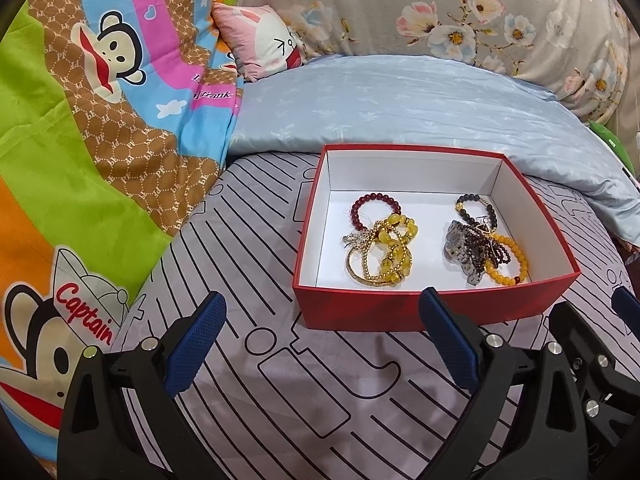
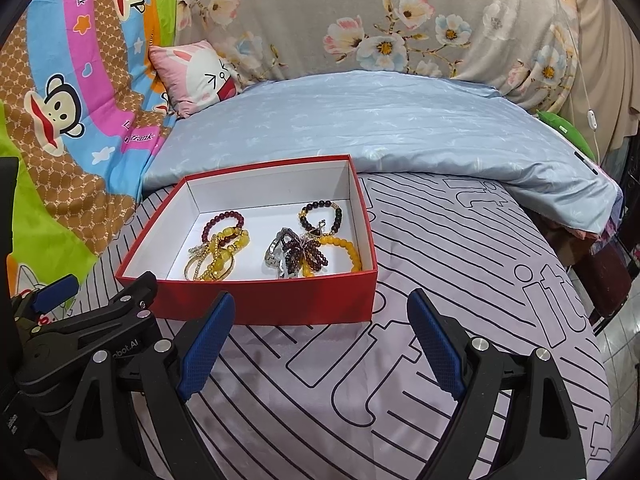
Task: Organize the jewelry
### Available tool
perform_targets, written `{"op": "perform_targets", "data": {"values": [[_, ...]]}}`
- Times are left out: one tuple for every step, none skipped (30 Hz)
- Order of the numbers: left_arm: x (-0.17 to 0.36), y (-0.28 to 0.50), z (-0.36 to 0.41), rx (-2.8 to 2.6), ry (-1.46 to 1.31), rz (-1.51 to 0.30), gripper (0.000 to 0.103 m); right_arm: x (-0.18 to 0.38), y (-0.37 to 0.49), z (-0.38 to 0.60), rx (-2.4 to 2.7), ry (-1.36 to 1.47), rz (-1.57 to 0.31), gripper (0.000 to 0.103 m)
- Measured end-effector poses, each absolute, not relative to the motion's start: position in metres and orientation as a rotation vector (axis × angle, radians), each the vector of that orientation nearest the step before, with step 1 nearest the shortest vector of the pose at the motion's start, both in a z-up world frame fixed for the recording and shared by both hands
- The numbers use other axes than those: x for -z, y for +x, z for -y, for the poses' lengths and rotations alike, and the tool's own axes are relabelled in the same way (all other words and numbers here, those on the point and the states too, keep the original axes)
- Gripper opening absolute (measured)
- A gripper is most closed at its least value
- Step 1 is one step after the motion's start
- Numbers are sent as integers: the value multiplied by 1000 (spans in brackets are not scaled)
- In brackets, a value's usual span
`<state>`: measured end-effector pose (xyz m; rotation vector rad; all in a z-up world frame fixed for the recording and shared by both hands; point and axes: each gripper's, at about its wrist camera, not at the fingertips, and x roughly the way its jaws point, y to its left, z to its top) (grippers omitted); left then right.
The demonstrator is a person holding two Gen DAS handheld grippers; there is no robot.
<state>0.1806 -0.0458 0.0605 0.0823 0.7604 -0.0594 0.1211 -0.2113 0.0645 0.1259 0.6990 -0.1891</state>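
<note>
A red box [image 1: 420, 312] with a white inside sits on the grey lined bedsheet; it also shows in the right wrist view [image 2: 280, 300]. Inside lie two heaps of jewelry: a dark red bead bracelet [image 1: 362, 206] with yellow bead bracelets [image 1: 394, 248] on the left, and a silver watch [image 1: 460, 254], dark beads and an orange bead bracelet [image 1: 510, 258] on the right. My left gripper [image 1: 322, 334] is open and empty just in front of the box. My right gripper [image 2: 320, 340] is open and empty before the box's right corner.
A cartoon monkey quilt [image 1: 100, 140] lies to the left. A blue duvet [image 1: 400, 108] and a floral cover [image 1: 440, 8] lie behind the box, with a small pink pillow [image 1: 260, 40]. The bed's edge drops off at the right [image 2: 600, 300].
</note>
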Motion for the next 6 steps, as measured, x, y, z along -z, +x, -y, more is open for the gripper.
{"op": "perform_targets", "data": {"values": [[-60, 181, 46, 58, 83, -762, 94, -64, 121, 211, 192, 123, -698, 86], [-61, 179, 47, 57, 85, -757, 93, -65, 122, 211, 194, 122, -699, 86], [-61, 179, 46, 57, 89, -751, 93, -65, 121, 211, 195, 122, -699, 86], [-61, 179, 48, 59, 92, -748, 93, -65, 122, 211, 196, 123, -699, 86], [-61, 179, 47, 63, 93, -749, 93, -64, 122, 211, 197, 126, -701, 86], [-61, 178, 48, 63, 94, -751, 93, -64, 122, 212, 197, 130, -704, 86]]}}
